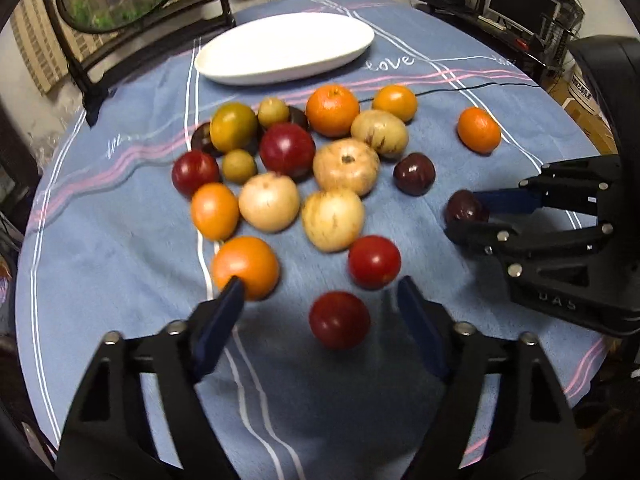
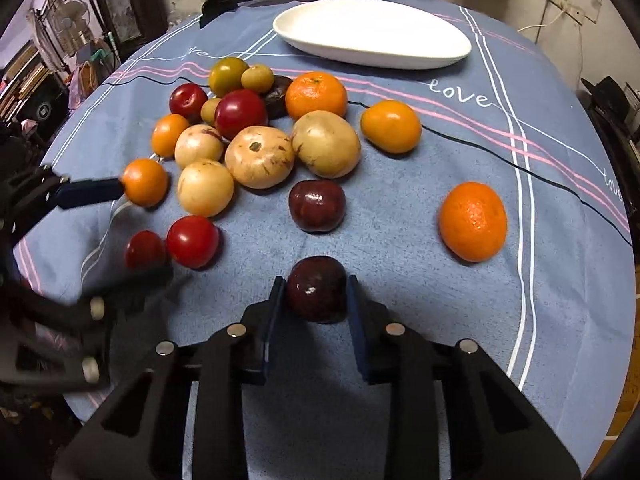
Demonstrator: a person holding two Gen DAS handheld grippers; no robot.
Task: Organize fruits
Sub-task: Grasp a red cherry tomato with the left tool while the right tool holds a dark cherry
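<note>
Right hand-held gripper (image 2: 316, 292) clamped on dark plum (image 2: 316, 289), left hand-held gripper (image 1: 320, 300) parted around red fruit (image 1: 339, 320); white dish (image 2: 372, 34) bare.

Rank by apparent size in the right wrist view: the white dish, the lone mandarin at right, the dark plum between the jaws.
1. white dish
2. mandarin
3. dark plum, though it sits nearest the camera, which flatters it.

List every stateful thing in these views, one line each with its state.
Right gripper: shut on the dark plum, which rests on the tablecloth.
Left gripper: open, astride the red tomato, pads not touching.
White dish: empty, upright.
Lone tangerine: apart from the pile, untouched.
Fruit pile: loose on the cloth, unsorted.
</note>
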